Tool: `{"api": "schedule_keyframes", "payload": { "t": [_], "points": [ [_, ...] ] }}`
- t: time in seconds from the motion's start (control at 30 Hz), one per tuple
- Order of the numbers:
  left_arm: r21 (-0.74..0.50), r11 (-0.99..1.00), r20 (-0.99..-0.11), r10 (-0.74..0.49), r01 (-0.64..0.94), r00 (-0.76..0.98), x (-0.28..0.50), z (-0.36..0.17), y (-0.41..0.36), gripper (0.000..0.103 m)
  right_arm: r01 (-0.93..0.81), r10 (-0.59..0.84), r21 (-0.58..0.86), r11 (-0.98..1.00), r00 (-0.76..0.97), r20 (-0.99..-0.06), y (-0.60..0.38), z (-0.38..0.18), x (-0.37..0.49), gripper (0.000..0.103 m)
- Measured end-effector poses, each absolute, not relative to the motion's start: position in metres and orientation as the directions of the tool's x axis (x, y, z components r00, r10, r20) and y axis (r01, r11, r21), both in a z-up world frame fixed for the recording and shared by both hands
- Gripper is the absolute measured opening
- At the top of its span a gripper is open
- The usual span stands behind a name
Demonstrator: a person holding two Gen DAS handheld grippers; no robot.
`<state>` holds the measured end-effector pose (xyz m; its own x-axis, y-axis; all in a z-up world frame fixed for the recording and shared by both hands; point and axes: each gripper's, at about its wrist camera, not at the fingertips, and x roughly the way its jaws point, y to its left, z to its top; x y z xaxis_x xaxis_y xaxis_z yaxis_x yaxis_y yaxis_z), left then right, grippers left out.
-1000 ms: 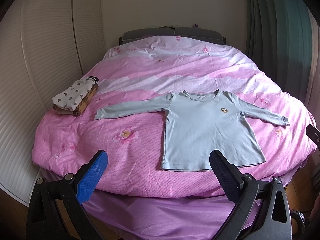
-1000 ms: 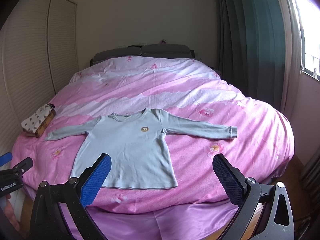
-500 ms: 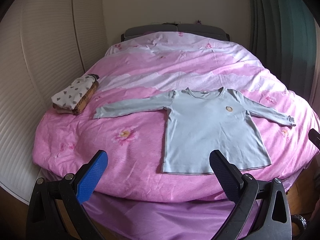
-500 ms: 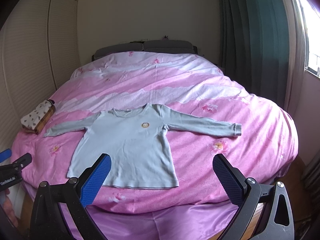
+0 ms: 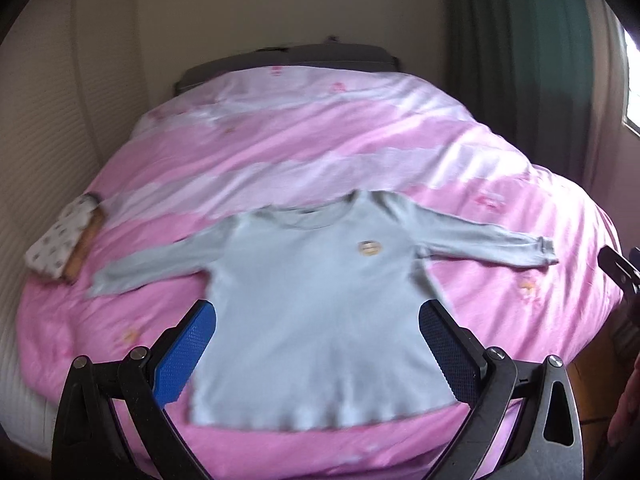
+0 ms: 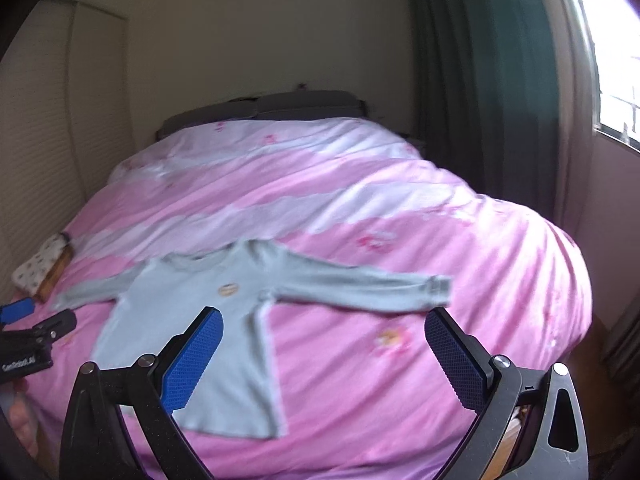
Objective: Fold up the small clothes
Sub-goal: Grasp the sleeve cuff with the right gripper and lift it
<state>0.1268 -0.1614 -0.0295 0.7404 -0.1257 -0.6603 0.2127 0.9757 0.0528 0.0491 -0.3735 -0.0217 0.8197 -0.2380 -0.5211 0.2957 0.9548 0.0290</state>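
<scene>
A pale blue long-sleeved shirt [image 5: 316, 312] lies flat, front up, on the near half of a bed covered by a pink quilt [image 5: 320, 148]. Both sleeves are spread out to the sides, and the hem is toward the foot of the bed. A small round badge [image 5: 369, 247] sits on the chest.

Well apart from the shirt, at the bed's left edge, rests a folded stack of clothes [image 5: 64, 248], its top piece white with small dark prints. Beyond the bed stand a dark headboard [image 6: 260, 110], pale louvred doors [image 6: 36, 152] on the left, and green curtains [image 6: 480, 80] by a window on the right.

The left gripper [image 5: 318, 354] hangs over the shirt's lower body, jaws spread wide and holding nothing. The right gripper [image 6: 322, 354] hovers nearer the right sleeve, likewise released and empty. Both views are blurred.
</scene>
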Motion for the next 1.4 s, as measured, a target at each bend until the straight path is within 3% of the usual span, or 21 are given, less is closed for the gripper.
{"api": "schedule_keyframes", "payload": {
  "t": [0.1,0.17,0.33,0.47,0.53,0.87,1.0,1.17,1.27,1.4],
  "points": [
    [0.025,0.972,-0.660,-0.160,0.234,0.734,0.148,-0.038,-0.198,0.103,0.329,-0.248,0.062,0.942,0.809,-0.534,-0.416,-0.031,0.061,0.090],
    [0.011,0.967,-0.666,-0.182,0.254,0.724,0.164,-0.047,-0.226,0.103,0.339,-0.239,0.091,0.936,0.805,-0.544,-0.443,-0.040,0.069,0.074],
    [0.019,0.955,-0.679,-0.204,0.295,0.706,0.198,-0.070,-0.288,0.103,0.378,-0.223,0.154,0.913,0.779,-0.586,-0.505,-0.069,0.091,0.057],
    [0.017,0.953,-0.693,-0.206,0.301,0.691,0.220,-0.087,-0.319,0.103,0.381,-0.202,0.182,0.907,0.770,-0.605,-0.541,-0.093,0.112,0.036],
    [0.022,0.953,-0.701,-0.200,0.301,0.685,0.230,-0.096,-0.331,0.103,0.391,-0.202,0.187,0.901,0.760,-0.617,-0.555,-0.105,0.123,0.031],
    [0.075,0.948,-0.711,-0.166,0.309,0.683,0.257,-0.125,-0.366,0.103,0.382,-0.102,0.316,0.868,0.762,-0.639,-0.611,-0.151,0.165,0.030],
    [0.073,0.953,-0.728,-0.150,0.293,0.669,0.263,-0.136,-0.366,0.103,0.368,-0.048,0.352,0.860,0.747,-0.663,-0.619,-0.171,0.172,0.025],
    [0.086,0.952,-0.733,-0.140,0.295,0.666,0.264,-0.141,-0.368,0.103,0.320,0.046,0.446,0.836,0.769,-0.637,-0.627,-0.186,0.174,0.024],
    [0.096,0.948,-0.726,-0.142,0.303,0.673,0.260,-0.137,-0.370,0.103,0.295,0.116,0.518,0.803,0.776,-0.621,-0.631,-0.192,0.175,0.015],
    [0.106,0.946,-0.715,-0.141,0.305,0.685,0.256,-0.129,-0.367,0.103,0.301,0.113,0.546,0.782,0.793,-0.598,-0.633,-0.188,0.167,0.011]
  ]
}}
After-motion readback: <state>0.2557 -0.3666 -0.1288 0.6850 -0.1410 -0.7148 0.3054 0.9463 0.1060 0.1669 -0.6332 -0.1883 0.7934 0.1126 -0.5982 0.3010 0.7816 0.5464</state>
